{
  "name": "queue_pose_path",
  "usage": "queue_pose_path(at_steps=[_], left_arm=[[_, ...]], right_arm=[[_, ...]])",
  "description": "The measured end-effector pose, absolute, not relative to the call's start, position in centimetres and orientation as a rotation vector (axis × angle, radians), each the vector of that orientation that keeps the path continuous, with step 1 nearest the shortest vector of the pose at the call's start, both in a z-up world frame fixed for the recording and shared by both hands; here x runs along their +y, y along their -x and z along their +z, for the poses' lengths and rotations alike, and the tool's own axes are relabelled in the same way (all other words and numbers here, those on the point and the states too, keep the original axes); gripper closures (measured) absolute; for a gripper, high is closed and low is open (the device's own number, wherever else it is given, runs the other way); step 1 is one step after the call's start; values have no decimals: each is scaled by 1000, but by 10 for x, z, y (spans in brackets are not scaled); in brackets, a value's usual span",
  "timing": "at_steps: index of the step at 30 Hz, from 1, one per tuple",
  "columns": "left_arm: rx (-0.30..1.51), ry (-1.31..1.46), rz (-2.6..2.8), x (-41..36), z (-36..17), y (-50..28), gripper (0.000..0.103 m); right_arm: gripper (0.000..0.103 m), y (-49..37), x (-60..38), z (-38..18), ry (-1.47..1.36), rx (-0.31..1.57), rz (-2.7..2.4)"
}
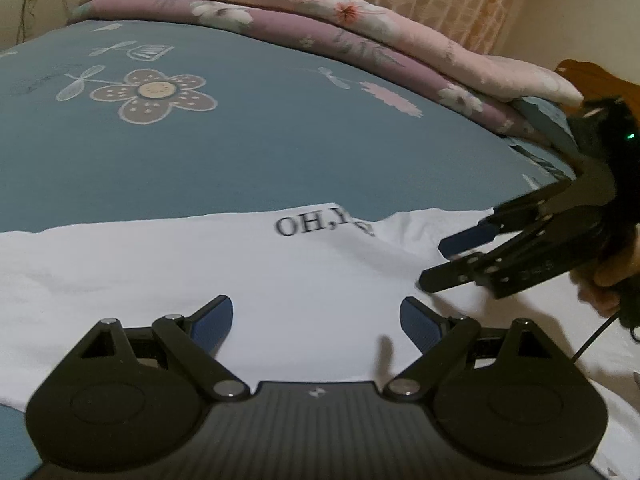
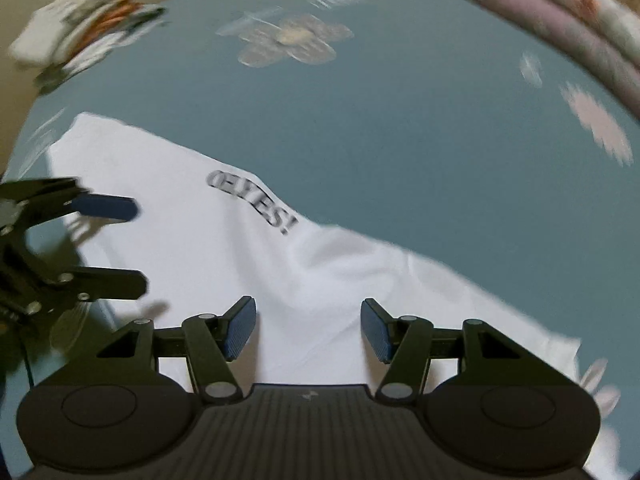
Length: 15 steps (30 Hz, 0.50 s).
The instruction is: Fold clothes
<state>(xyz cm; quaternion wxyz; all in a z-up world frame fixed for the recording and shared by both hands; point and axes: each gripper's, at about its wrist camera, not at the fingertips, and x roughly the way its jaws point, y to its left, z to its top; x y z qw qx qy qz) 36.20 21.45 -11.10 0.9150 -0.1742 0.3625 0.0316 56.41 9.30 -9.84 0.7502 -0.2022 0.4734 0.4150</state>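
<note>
Blue-grey bedding printed with flowers (image 1: 160, 96) serves as the work surface, with pink and mauve quilts (image 1: 320, 28) stacked along its far edge, apparently pushed back to leave room.

From the left wrist view, a white T-shirt (image 1: 200, 264) is seen spread flat across the near part of the bed, its black lettering (image 1: 320, 226) partly swallowed by a crease. The left gripper (image 1: 316, 324) is held low over the cloth with its jaws wide apart and nothing between them; such a stance suits a pinch at the fabric, though none has been made. At the right edge the right gripper (image 1: 444, 264) is seen, angled down at the shirt, gripped by a hand (image 1: 612, 276).

From the right wrist view, the white T-shirt (image 2: 240, 280) runs diagonally, a ridge rising beside the lettering (image 2: 256, 204). The right gripper (image 2: 308, 328) is held above it, jaws parted and empty. The left gripper (image 2: 136, 244) enters from the left, likewise spread. A folded pile (image 2: 80, 20), blurred, lies at the far corner, probably finished pieces set aside.
</note>
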Motion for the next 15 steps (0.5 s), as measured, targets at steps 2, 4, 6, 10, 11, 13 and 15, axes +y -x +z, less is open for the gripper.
queue_pose_path(at_steps=[2,4,6,10,11,13,15], left_arm=[[746,370,59,218,-112,-362,12],[745,376,56,220,-113,-363,12],[744,373,61,219,-112,-362,12],[740,361,79,219,-108,-359,12],[737,359,94,221,-107,-358,12],[731,354,124,225,-105,-355,12],[732,364,144,229,-105,-355,12]], right_arm=[[38,-570,100,-108,414,1022,842],[33,-579,106,-111,373,991,791],[26,-587,113,-112,336,965,753],[27,-595,114,-105,285,928,693],[27,-596,110,-102,259,930,688],[27,-593,103,-95,223,943,696],[27,-586,98,-87,224,960,684]])
